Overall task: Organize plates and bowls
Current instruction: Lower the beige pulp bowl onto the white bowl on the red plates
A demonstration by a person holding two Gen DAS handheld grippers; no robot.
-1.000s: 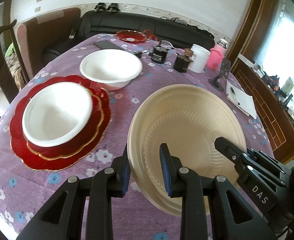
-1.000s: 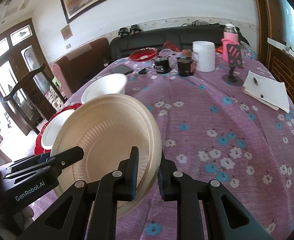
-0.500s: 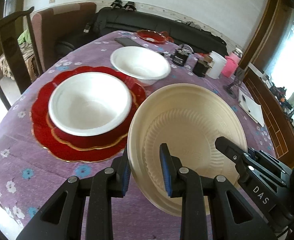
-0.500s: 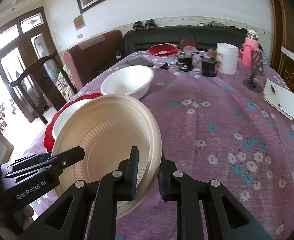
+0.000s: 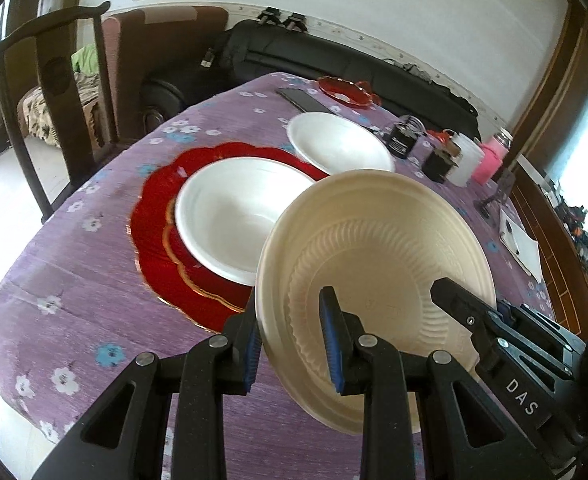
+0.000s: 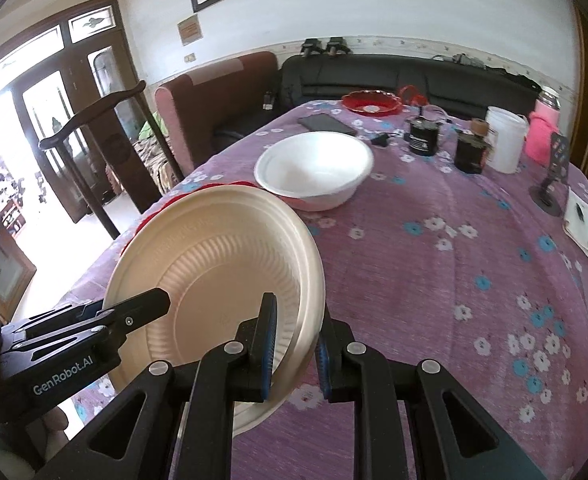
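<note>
— Left wrist view: what's the left gripper (image 5: 289, 340) doing?
— Its fingers straddle the near rim of the cream plate (image 5: 374, 276), clamping it tilted above the purple tablecloth (image 5: 73, 272), beside the white bowl (image 5: 233, 216) on the red plate (image 5: 153, 216).
— And the right wrist view?
— The right gripper (image 6: 294, 348) pinches the plate's (image 6: 213, 272) opposite rim; a second white bowl (image 6: 314, 172) sits beyond.

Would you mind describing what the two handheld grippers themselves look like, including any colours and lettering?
Both are matte black plastic with triangular cut-outs, silver rivets and blue pads lining the jaws. The left gripper reads "GenRobot.AI" in white on its side, seen from the right wrist; the right gripper reads "DAS". No cables or sleeves are visible.
</note>
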